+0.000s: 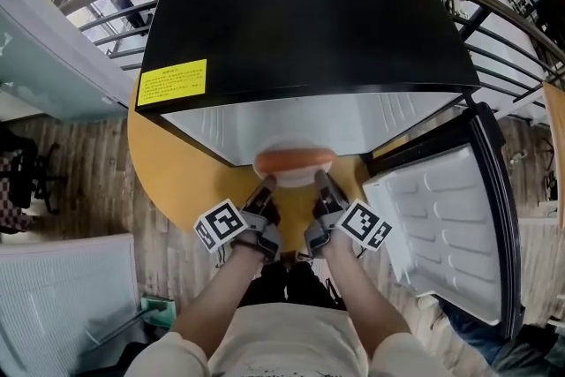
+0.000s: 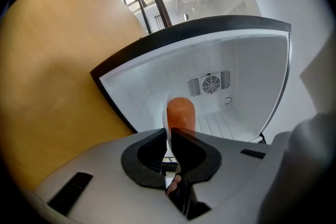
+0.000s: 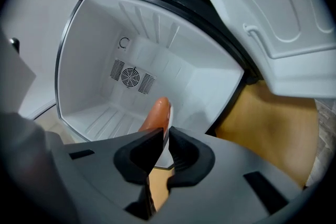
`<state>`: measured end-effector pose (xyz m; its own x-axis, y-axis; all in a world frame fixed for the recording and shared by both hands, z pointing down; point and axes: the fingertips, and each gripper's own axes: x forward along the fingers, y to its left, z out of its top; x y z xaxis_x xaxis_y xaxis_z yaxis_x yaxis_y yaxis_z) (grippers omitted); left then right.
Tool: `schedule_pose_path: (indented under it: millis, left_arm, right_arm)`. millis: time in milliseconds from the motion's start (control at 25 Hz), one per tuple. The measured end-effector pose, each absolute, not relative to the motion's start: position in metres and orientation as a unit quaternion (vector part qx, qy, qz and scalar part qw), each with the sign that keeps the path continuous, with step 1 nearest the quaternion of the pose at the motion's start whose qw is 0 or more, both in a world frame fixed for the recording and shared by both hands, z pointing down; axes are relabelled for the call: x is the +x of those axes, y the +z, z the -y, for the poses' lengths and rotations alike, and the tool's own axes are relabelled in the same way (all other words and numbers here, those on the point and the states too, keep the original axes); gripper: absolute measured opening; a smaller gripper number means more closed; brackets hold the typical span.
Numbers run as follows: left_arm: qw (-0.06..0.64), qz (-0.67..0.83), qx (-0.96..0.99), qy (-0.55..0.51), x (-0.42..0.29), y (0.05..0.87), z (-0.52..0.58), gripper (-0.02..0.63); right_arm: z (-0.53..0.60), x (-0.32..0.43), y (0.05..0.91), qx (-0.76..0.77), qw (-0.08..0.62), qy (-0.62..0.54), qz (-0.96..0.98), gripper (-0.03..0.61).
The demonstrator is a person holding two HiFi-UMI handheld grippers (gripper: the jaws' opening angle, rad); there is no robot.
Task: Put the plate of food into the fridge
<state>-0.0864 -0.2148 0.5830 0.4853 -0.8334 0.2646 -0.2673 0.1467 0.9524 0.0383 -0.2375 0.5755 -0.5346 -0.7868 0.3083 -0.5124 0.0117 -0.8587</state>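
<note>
A white plate (image 1: 296, 175) carrying an orange sausage (image 1: 294, 161) hovers at the mouth of the small black fridge (image 1: 300, 4), whose white inside (image 2: 231, 86) is bare. My left gripper (image 1: 266, 185) is shut on the plate's left rim, my right gripper (image 1: 321, 184) on its right rim. In the left gripper view the plate (image 2: 166, 128) shows edge-on between the jaws with the sausage (image 2: 181, 113) beyond it. In the right gripper view the sausage (image 3: 156, 114) lies beside the plate's rim (image 3: 168, 123).
The fridge door (image 1: 459, 225) hangs open to the right. The fridge stands on a round wooden table (image 1: 177, 181). A fan grille (image 3: 128, 77) is set in the fridge's back wall. Railings (image 1: 503, 40) run behind.
</note>
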Motion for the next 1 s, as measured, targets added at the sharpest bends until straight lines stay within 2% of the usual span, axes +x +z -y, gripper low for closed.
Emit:
schedule_pose_path:
  millis: [1000]
  left_arm:
    - [0.629, 0.467, 0.572, -0.244, -0.089, 0.638, 0.276, 0.041]
  right_arm:
    - [0.301, 0.037, 0.631, -0.493, 0.122, -0.533, -0.677, 0.051]
